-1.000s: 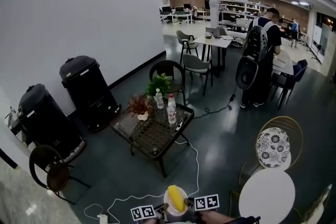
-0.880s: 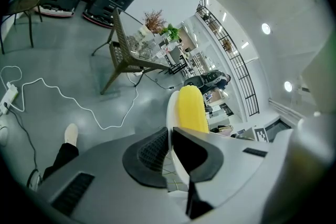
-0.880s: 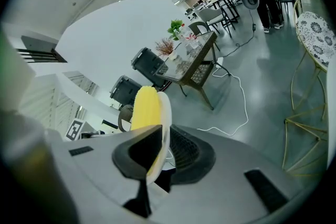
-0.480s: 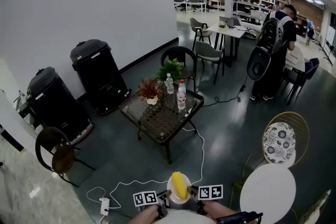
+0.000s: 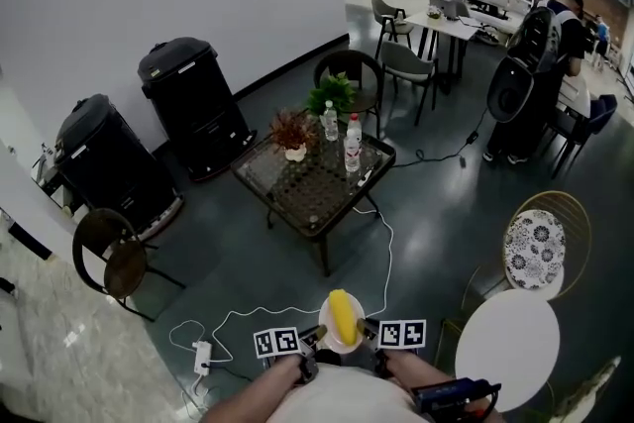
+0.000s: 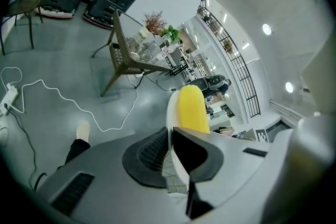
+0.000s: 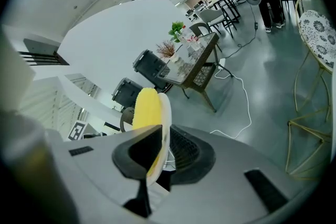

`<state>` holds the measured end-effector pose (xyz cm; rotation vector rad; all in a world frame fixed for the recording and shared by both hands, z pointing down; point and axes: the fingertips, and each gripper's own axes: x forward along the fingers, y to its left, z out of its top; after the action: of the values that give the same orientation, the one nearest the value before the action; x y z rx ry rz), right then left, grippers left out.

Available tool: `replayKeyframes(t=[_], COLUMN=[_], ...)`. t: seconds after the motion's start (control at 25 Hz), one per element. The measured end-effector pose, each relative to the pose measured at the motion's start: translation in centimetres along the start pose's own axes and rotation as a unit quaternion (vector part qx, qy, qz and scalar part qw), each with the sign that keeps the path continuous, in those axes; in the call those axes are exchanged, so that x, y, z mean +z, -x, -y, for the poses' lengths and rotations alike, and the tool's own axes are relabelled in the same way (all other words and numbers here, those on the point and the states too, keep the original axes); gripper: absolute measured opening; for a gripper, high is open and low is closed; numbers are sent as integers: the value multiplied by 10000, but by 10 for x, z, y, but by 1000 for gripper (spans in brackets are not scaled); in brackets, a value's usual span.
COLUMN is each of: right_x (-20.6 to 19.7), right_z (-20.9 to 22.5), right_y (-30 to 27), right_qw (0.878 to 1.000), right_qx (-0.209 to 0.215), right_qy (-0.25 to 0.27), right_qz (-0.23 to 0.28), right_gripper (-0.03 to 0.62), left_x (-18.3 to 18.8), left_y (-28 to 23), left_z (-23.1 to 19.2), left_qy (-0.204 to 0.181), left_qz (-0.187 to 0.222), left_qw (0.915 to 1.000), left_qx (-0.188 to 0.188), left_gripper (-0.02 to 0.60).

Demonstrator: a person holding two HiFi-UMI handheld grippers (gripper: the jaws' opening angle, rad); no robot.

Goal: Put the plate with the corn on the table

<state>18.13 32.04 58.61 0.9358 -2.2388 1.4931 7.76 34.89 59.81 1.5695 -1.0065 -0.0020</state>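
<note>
A small white plate (image 5: 349, 338) carrying a yellow corn cob (image 5: 342, 314) hangs low in the head view, above the grey floor. My left gripper (image 5: 315, 340) is shut on the plate's left rim and my right gripper (image 5: 369, 336) is shut on its right rim. In the left gripper view the plate (image 6: 171, 113) stands edge-on between the jaws with the corn (image 6: 191, 108) behind it. The right gripper view shows the plate (image 7: 164, 128) and corn (image 7: 145, 107) the same way. The dark glass-topped table (image 5: 315, 185) stands farther ahead, apart from the plate.
On the table stand two plastic bottles (image 5: 353, 143) and two potted plants (image 5: 294, 132). A white cable (image 5: 381, 243) runs across the floor to a power strip (image 5: 201, 357). A round white table (image 5: 507, 348) and patterned chair (image 5: 534, 251) are at right, black bins (image 5: 191, 104) at left.
The view has tipped down and advanced: the glass table sits closer to the frame's middle, and the plate with corn held in both grippers shows higher in the picture.
</note>
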Motion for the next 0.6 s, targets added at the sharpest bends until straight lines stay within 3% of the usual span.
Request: replayKeyframes(t=[0.6], right_x=[49], right_z=[0], right_y=[-66], right_qw=[9994], right_qx=[117], right_qy=[127], right_qz=[-295], right_gripper=[54], left_x=[67], left_y=[-18], left_z=[-30], left_qy=[153], left_qz=[52], left_qw=[9998], left_qx=[144], left_gripper=[32])
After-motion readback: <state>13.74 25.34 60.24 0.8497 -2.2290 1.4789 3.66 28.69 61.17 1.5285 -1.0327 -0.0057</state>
